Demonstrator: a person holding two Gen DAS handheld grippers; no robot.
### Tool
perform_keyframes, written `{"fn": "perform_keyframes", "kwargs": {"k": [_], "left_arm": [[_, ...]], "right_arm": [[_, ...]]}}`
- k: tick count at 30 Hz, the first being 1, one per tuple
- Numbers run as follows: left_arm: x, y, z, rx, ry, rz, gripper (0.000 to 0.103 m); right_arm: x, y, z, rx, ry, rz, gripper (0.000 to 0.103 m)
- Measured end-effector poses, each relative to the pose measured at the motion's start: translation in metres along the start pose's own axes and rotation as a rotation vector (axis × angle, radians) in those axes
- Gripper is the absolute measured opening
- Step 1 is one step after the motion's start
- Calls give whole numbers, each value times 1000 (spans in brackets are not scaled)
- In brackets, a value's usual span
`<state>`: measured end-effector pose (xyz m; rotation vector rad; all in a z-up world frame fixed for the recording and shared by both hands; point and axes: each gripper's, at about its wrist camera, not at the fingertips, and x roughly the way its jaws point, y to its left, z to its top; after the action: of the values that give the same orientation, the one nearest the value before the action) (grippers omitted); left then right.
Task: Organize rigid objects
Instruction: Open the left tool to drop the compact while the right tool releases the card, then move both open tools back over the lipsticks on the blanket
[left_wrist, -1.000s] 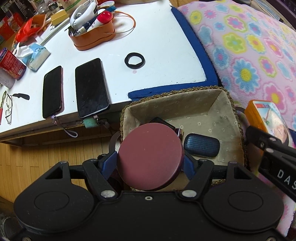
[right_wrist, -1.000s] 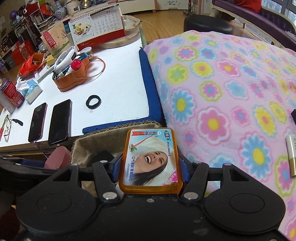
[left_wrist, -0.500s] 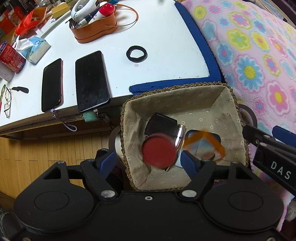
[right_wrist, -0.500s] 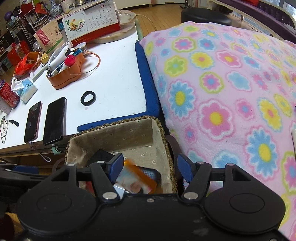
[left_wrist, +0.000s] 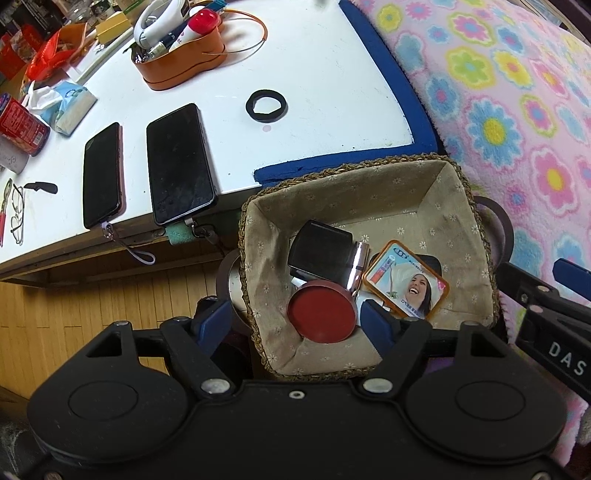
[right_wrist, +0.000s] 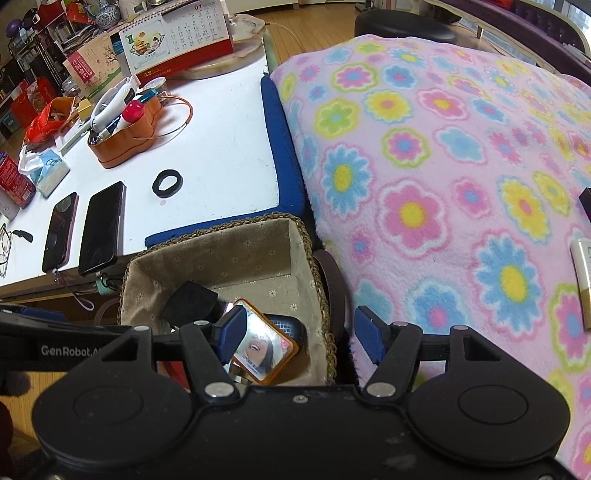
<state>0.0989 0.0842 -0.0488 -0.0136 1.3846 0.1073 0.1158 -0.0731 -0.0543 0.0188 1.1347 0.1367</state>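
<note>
Although both tongs hung over the basket (left_wrist: 476, 221), neither held anything: the left gripper (left_wrist: 295, 319) stood spread with its blue pads either side of the red round tin (left_wrist: 321, 312) lying below it, and the right gripper (right_wrist: 301, 332) was likewise spread, its left pad above the orange-rimmed card case (right_wrist: 264, 349).

In the left wrist view the red tin sat at about 6 o'clock in the basket, touching a black square box (left_wrist: 319, 251) at 11 o'clock of it, with a slim metallic tube (left_wrist: 357, 264) between that box and the card case (left_wrist: 406, 284), which lay tilted across a dark blue case (left_wrist: 432, 263).

The heap looked loose. A further piece dropped in could, I judged, slide off the tilted card case or knock the tube. The basket also seemed perched off the white table (left_wrist: 332, 92) edge at 12 o'clock, so a nudge from either gripper might tip it. Items remained on the flowered blanket (right_wrist: 443, 166) at 3 o'clock of the right view.
</note>
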Motion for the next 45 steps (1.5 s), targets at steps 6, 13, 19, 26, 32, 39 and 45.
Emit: {"fn": "perform_keyframes", "kwargs": {"k": [6,13,19,26,32,39,45], "left_arm": [[-2,-5,-2,35,-11,21,72],[-5,-12,-3,73,-21,26,72],[-10,-23,-5,126,-47,33,72],[-22,-43,-9,222,-106,3,72],[-41,-74,-20,368,-205,-31,72],[-52,-105,-36,523,-287,-28,74],[-54,-115,-40,559,-293,-20,75]], "right_arm": [[-11,-12,-8,8,-13,-13,64],[-30,-51,-21,42,-61,-81,64],[-46,-109,-29,110,-132,-227,66],[-53,-191,-19,211,-233,-417,68],[-30,-253,10,273,-278,-509,71],[19,-291,33,248,-218,-481,47],[15,-286,15,150,-246,-441,20]]}}
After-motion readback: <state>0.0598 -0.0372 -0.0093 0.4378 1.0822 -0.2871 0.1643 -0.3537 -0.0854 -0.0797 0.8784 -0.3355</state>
